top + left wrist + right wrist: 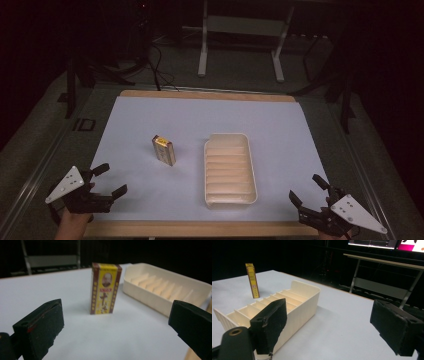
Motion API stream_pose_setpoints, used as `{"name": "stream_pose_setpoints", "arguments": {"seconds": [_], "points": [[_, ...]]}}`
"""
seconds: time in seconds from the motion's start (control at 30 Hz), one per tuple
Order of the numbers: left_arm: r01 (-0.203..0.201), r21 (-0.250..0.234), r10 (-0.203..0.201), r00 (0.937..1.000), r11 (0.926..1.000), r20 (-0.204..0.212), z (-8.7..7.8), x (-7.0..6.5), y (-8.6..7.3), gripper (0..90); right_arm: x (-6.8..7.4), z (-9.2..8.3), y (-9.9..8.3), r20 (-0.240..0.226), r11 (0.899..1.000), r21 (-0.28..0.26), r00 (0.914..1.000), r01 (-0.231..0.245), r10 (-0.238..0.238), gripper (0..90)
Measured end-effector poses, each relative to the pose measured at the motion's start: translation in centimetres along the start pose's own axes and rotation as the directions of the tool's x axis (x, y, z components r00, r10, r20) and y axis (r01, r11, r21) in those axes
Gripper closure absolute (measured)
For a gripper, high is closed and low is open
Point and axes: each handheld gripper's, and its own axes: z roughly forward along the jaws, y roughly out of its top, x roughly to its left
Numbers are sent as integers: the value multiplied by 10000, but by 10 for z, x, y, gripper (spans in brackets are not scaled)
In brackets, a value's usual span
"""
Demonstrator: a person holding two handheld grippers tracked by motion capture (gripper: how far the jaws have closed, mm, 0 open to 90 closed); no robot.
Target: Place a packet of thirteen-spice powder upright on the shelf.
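A small yellow and dark-red box (164, 149) stands upright on the white sheet, left of centre; the left gripper view faces its front (105, 288) and the right gripper view catches its narrow side (252, 284). To its right lies a cream tray (252, 167) with several slotted dividers (165, 302) (308, 302). My left gripper (112, 179) hovers open near the front left corner, nothing between its jaws (112, 325). At the front right my right gripper (306, 191) also stands open and empty (329, 325), close to the tray's near end.
The white sheet (150, 115) covers a wooden board (200, 94) on a dark table. Behind the table stand a white metal frame (240, 30) and cables on the floor (155, 60). A lit screen (384, 243) glows in the background.
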Motion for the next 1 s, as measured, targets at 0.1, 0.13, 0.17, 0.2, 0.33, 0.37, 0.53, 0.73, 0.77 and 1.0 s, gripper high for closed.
{"name": "stream_pose_setpoints", "arguments": {"seconds": [0.1, 0.13, 0.17, 0.2, 0.33, 0.37, 0.53, 0.73, 0.77, 1.0], "points": [[115, -58, -117, 9992, 9999, -374, 2, -1, 3, 2, 1, -1, 0, 45, 10000, -34, 10000, 17, -17, 140], [10, -45, -12, 9992, 10000, -390, 3, -2, 3, 2, 1, -1, 0, 53, 10000, -22, 10000, -11, 11, 140], [-95, 74, 96, 9998, 9999, -156, 4, -1, 4, 2, 0, 0, -1, -26, 9999, -4, 9999, -136, 136, 140], [-184, 214, 186, 9998, 9996, -79, 4, -1, 4, 2, 0, 1, -2, -103, 9997, 84, 9997, -229, 230, 140], [513, 450, -542, 9964, 9977, 655, 10, 0, 9, 2, 1, 3, -3, -166, 9994, 209, 9995, -267, 271, 140], [743, 657, -804, 9923, 9951, 946, 12, 0, 12, 2, 1, 3, -3, -144, 9994, 227, 9996, -243, 247, 140], [957, 1648, -1321, 9651, 9817, 2260, 26, -5, 25, 3, 2, 4, -4, -125, 9992, 367, 9998, -168, 173, 140], [-205, 2825, -618, 9581, 9591, 2795, 39, -9, 39, 2, 2, 4, -5, -127, 9991, 394, 9998, -154, 159, 140], [-330, 3015, -603, 9536, 9529, 2951, 40, -8, 41, 2, 2, 4, -5, -120, 9992, 390, 9998, -130, 135, 140], [-2295, 4491, 664, 9345, 8635, 3498, 51, -13, 51, 2, 3, 4, -5, -121, 9992, 397, 9999, -72, 77, 140]]}}
